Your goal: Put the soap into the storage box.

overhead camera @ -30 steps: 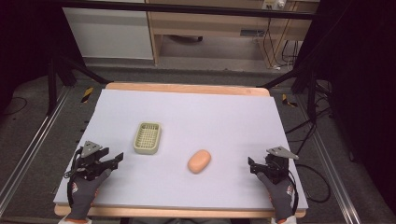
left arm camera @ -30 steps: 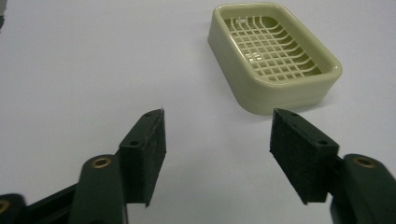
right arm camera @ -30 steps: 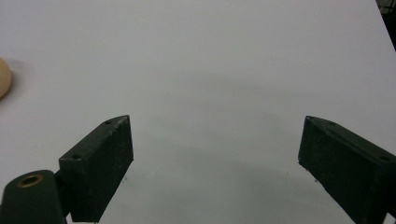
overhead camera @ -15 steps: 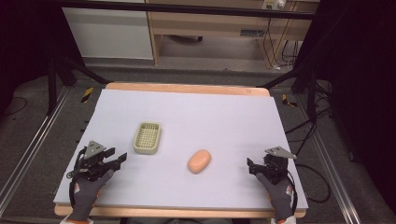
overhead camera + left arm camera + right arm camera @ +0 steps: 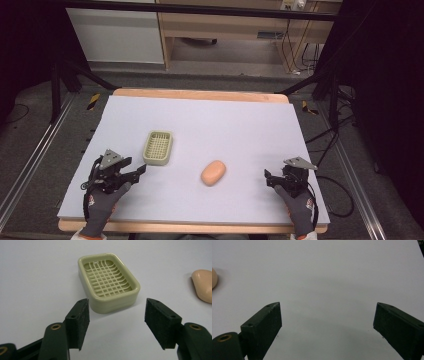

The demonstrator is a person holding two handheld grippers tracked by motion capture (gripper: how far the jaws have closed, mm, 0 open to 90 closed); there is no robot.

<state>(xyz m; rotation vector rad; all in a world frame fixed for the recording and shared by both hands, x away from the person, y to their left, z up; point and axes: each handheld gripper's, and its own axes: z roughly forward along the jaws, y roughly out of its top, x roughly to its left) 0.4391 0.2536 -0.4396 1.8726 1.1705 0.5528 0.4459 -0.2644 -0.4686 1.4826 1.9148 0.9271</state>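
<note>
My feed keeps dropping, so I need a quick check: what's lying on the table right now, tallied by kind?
Pale green soap dish: 1
Peach soap bar: 1
Total: 2 things on the table, lying apart from each other, and neither is held.

Tabletop and the room lying behind it

A pale lilac sheet [image 5: 240,130] is covering the wood-edged tabletop [image 5: 200,93]; a wooden shelf unit [image 5: 235,35] and a white cabinet [image 5: 115,35] are standing beyond it, cables [image 5: 292,40] are trailing on grey floor [image 5: 35,150], black frame bars are crossing overhead.
</note>
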